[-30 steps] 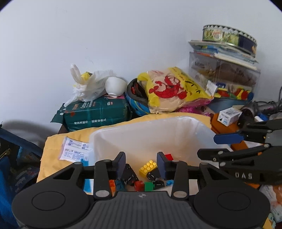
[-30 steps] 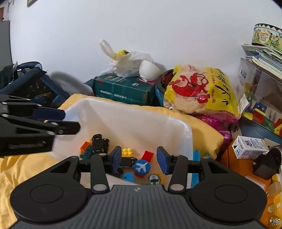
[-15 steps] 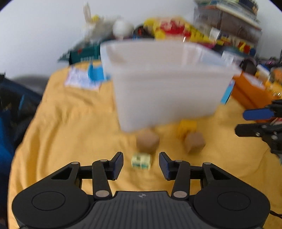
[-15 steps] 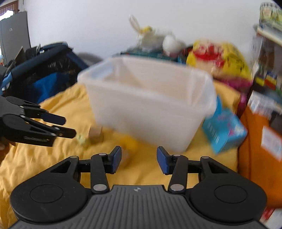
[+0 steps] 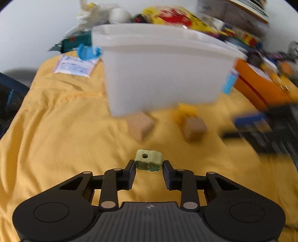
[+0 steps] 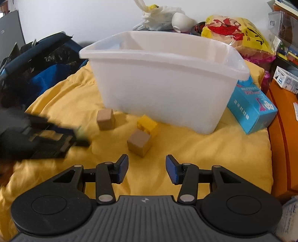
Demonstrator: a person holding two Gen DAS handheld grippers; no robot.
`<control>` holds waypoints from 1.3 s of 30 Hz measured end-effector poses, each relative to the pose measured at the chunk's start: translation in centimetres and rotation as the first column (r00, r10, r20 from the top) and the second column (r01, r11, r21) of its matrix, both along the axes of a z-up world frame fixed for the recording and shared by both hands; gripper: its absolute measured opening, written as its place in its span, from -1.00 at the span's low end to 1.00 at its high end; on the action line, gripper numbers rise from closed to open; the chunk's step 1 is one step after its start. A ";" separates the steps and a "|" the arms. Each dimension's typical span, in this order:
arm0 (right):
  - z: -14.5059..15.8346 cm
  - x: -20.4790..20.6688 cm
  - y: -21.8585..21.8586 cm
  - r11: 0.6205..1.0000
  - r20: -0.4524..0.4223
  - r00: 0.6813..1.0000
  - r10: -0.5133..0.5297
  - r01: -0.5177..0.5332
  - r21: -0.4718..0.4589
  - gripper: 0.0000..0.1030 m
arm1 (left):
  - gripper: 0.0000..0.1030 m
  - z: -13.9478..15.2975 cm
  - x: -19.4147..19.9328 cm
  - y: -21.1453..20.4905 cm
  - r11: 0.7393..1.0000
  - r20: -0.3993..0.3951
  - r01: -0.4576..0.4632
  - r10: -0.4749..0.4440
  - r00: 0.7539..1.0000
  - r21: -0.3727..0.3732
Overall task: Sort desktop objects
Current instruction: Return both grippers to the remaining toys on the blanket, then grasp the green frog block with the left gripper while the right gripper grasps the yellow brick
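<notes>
I have the left gripper [image 5: 149,168] low over the yellow cloth [image 5: 55,139], and its jaws have just been closing around the pale green frog block [image 5: 148,161]. The block sits between the fingertips, the pads right at its sides, though I cannot tell whether they press on it yet. The block lies on the cloth in front of the white bin [image 5: 163,74], nearer to me than the two plain wooden cubes [image 5: 140,126] [image 5: 194,129].

My right gripper [image 6: 147,168] stands wide open with nothing between its pads. Just ahead of it, also in front of the bin [image 6: 167,89], a wooden cube [image 6: 139,142] leans against a yellow brick [image 6: 148,126]; a second wooden cube [image 6: 105,119] sits apart to their left. The left gripper [image 6: 78,136] shows as a dark blur left of that cube.

A blue carton [image 6: 251,109] leans beside the bin's right end, with an orange box [image 6: 283,130] beyond it. Behind the bin sit a yellow snack bag [image 6: 234,31] and a white plastic bag [image 6: 158,16].
</notes>
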State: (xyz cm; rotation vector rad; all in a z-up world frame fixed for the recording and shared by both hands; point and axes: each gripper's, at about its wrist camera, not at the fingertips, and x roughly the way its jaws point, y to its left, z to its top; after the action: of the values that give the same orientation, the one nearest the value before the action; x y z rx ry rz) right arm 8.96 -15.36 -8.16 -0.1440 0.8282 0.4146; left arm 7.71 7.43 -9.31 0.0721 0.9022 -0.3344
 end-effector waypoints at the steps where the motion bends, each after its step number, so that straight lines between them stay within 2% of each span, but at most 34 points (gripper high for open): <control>1: 0.2 0.6 0.2 1.000 0.014 1.000 -0.008 0.008 0.012 -0.06 | -0.32 0.1 -0.9 -0.2 1.000 0.003 0.015 -0.015 1.000 0.025; 4: 0.2 2.7 1.0 1.000 0.017 1.000 0.001 -0.002 0.029 -0.08 | -0.32 0.1 -3.7 -0.3 0.995 0.014 0.038 -0.040 0.999 0.090; 8: -0.9 6.1 2.4 0.999 -0.057 0.998 0.018 -0.016 0.028 -0.09 | -0.32 0.2 -5.8 0.2 0.995 0.001 0.016 -0.017 1.000 0.096; 10: -1.6 6.8 3.4 0.998 -0.059 0.997 0.055 -0.056 -0.017 -0.11 | -0.32 0.1 -6.4 0.3 0.995 -0.005 0.013 -0.012 1.000 0.096; 11: -2.1 6.9 4.0 0.995 -0.050 0.997 0.067 -0.070 -0.072 -0.25 | -0.32 0.2 -6.7 0.4 0.996 -0.009 0.009 -0.008 1.000 0.091; 14: -2.2 5.7 4.8 0.982 0.010 0.993 0.117 -0.115 -0.152 -0.26 | -0.32 0.8 -7.7 0.5 0.995 0.002 0.013 -0.014 1.000 0.094; 19: 1.2 0.4 3.5 0.982 0.146 0.979 0.140 -0.118 -0.150 -0.26 | -0.32 1.4 -9.3 0.3 0.990 -0.010 0.046 -0.045 0.999 0.132; 21: 2.1 -1.3 2.3 0.990 0.073 0.989 0.128 -0.123 -0.075 -0.26 | -0.32 1.3 -9.6 -0.2 0.980 -0.030 0.081 -0.077 0.997 0.181; 23: 1.9 -3.1 1.0 0.991 -0.064 0.989 0.133 -0.133 0.003 -0.26 | -0.32 0.9 -9.8 -0.8 0.963 -0.058 0.123 -0.112 0.992 0.240; 26: 0.6 -5.2 -0.5 0.992 -0.226 0.966 0.126 -0.129 0.004 -0.25 | -0.32 0.3 -9.8 -1.6 0.947 -0.094 0.187 -0.168 0.981 0.260; 29: -0.7 -6.0 -1.2 0.993 -0.306 0.945 0.116 -0.117 0.017 -0.25 | -0.31 -0.1 -9.1 -2.9 0.941 -0.100 0.218 -0.198 0.975 0.258; 31: -1.4 -5.7 -1.4 0.996 -0.314 0.946 0.085 -0.090 -0.001 -0.24 | -0.28 -0.3 -8.5 -3.9 0.943 -0.095 0.205 -0.186 0.978 0.262; 33: -1.4 -5.0 -1.6 0.998 -0.300 0.952 0.061 -0.055 0.028 -0.17 | -0.28 -0.1 -8.3 -4.8 0.942 -0.079 0.207 -0.192 0.978 0.263; 35: -1.3 -4.6 -1.7 1.000 -0.251 0.968 0.024 -0.020 0.018 -0.16 | -0.18 0.2 -8.5 -5.2 0.943 -0.049 0.204 -0.198 0.979 0.263; 37: -1.0 -4.7 -1.8 0.999 -0.184 0.983 0.003 -0.009 -0.032 -0.16 | -0.17 0.5 -8.9 -5.1 0.949 -0.032 0.192 -0.190 0.981 0.249; 39: -0.4 -4.8 -2.2 1.000 -0.151 0.989 0.006 -0.010 -0.027 -0.15 | -0.17 0.9 -9.2 -4.5 0.958 -0.020 0.170 -0.170 0.985 0.233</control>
State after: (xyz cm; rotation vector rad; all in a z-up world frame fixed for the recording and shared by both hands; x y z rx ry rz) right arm 4.14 -17.59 -8.52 -0.1427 0.9829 0.4251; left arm -1.53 2.88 -8.46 0.3692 0.9347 -0.3863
